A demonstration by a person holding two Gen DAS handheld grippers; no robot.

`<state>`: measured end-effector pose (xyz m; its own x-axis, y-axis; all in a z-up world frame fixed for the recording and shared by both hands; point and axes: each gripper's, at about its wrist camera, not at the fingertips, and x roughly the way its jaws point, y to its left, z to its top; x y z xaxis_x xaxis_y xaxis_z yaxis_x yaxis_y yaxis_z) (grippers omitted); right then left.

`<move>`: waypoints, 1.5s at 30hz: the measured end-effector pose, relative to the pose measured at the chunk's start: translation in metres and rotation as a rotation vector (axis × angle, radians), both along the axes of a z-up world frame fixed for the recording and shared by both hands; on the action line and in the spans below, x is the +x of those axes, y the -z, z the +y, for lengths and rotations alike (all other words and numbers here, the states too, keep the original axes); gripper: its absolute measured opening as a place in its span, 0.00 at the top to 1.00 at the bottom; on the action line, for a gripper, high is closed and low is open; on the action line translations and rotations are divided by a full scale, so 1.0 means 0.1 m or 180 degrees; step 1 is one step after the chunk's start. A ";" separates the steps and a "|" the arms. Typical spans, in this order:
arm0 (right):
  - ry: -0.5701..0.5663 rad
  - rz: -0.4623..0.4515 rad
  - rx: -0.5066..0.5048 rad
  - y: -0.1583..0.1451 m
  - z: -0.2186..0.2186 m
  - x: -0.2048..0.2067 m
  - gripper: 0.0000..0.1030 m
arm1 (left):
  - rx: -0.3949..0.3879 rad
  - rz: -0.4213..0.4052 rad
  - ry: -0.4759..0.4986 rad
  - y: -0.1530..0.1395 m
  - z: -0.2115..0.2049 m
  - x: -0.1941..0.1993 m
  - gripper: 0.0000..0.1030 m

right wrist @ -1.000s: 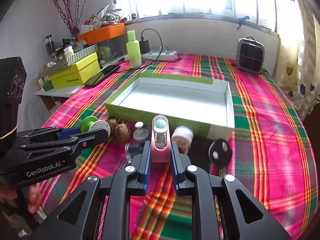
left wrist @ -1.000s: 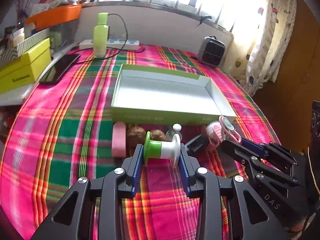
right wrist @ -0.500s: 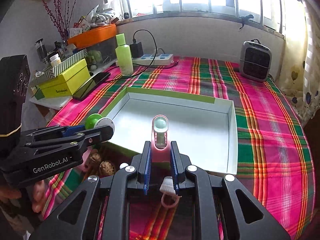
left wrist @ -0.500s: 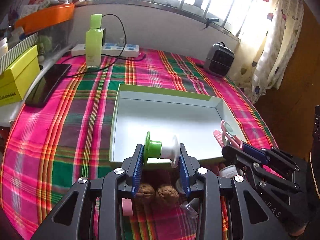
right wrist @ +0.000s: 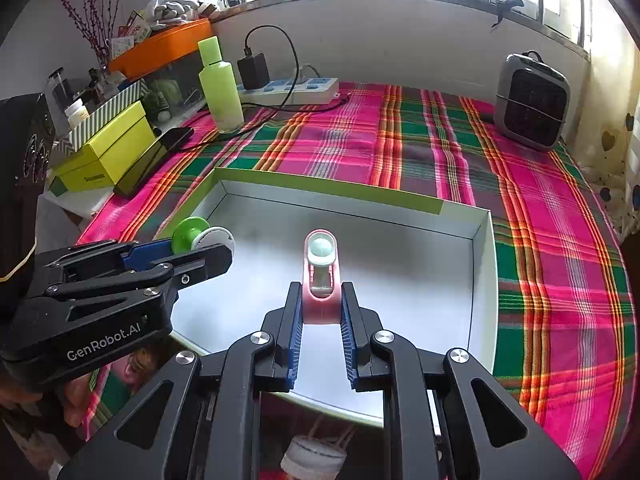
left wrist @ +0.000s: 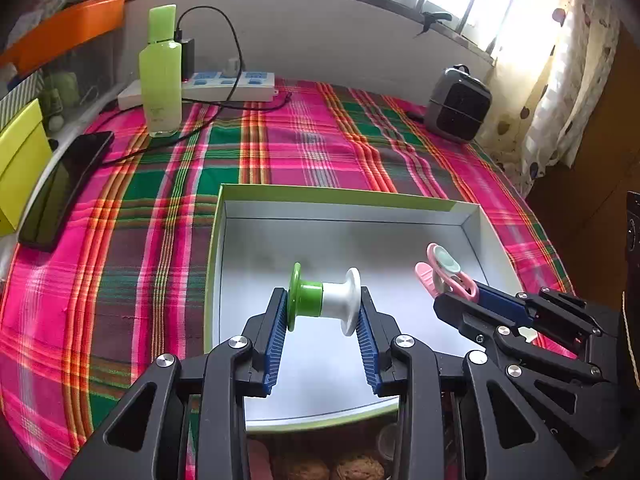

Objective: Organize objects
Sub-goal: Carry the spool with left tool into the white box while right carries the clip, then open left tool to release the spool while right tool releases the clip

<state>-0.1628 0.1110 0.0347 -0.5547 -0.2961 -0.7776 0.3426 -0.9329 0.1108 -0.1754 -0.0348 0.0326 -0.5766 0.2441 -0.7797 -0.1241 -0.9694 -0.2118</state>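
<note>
My left gripper (left wrist: 323, 307) is shut on a green and white spool (left wrist: 324, 300) and holds it above the open box (left wrist: 340, 202), over its near left part. My right gripper (right wrist: 321, 303) is shut on a pink clip with a pale green roller (right wrist: 321, 270) and holds it above the middle of the same box (right wrist: 332, 191). The spool (right wrist: 202, 236) and the left gripper (right wrist: 192, 256) show at the left of the right wrist view. The clip (left wrist: 446, 274) and the right gripper (left wrist: 460, 300) show at the right of the left wrist view. The box's white floor is bare.
Walnuts (left wrist: 352, 468) and small items lie on the plaid cloth in front of the box, mostly hidden under the grippers. A green bottle (right wrist: 220, 88), power strip (right wrist: 296, 88), phone (left wrist: 64, 188), yellow box (right wrist: 108, 148) and small heater (right wrist: 530, 100) stand around the table's far side.
Both grippers rose from the cloth in front of the box and moved forward over it, each carrying its object. The loose items dropped below the view.
</note>
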 end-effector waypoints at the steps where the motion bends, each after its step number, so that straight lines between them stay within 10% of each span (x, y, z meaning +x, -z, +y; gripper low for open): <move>1: 0.0004 -0.0009 0.0016 0.01 0.00 -0.03 0.82 | -0.0008 -0.0003 0.0005 0.01 0.00 -0.02 0.69; 45: 0.0107 -0.0245 0.0027 0.20 0.04 -0.37 0.76 | -0.0233 -0.0091 -0.0076 0.10 0.05 -0.29 0.59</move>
